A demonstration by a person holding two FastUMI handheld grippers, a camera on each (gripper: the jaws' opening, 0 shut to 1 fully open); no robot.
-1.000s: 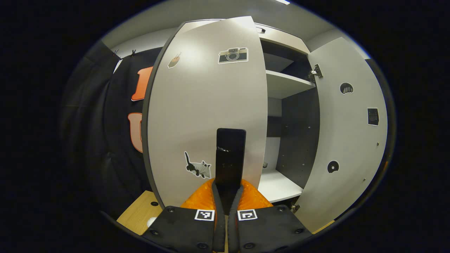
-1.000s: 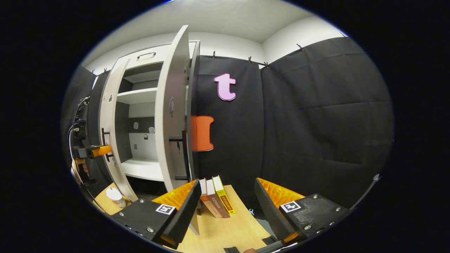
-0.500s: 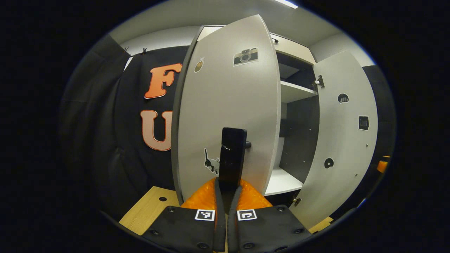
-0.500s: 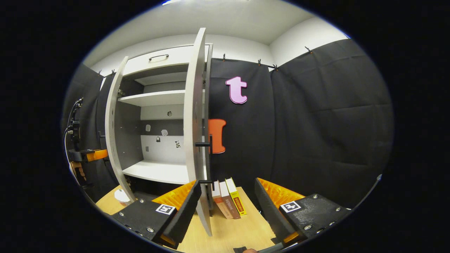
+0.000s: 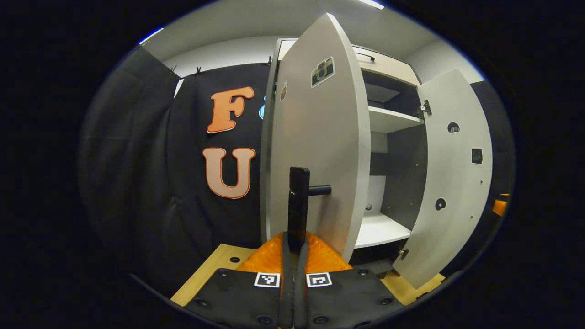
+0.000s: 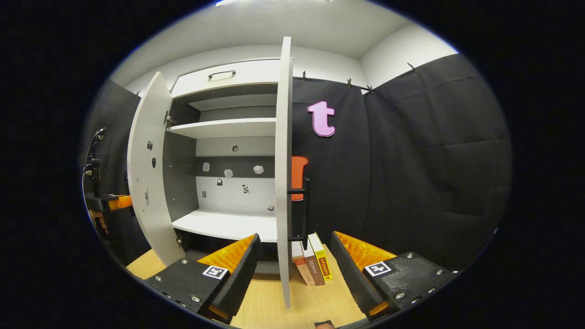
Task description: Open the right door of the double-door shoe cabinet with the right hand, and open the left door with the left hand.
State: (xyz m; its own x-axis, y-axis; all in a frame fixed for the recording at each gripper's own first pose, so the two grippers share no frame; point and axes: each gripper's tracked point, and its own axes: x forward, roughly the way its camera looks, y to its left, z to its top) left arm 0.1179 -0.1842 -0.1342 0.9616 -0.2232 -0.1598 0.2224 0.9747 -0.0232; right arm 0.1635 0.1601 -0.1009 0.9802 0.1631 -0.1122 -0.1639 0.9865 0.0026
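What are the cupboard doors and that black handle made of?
The left door looks like smooth, matte grey laminated board: flat, with a thin straight edge. Its handle, gripped by the left tongs, looks like black metal or plastic; it is hard to tell which.

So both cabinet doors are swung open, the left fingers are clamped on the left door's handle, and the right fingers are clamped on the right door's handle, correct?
Not quite. The right gripper view shows the right gripper open, its fingers either side of the right door's edge, off its handle. The rest holds.
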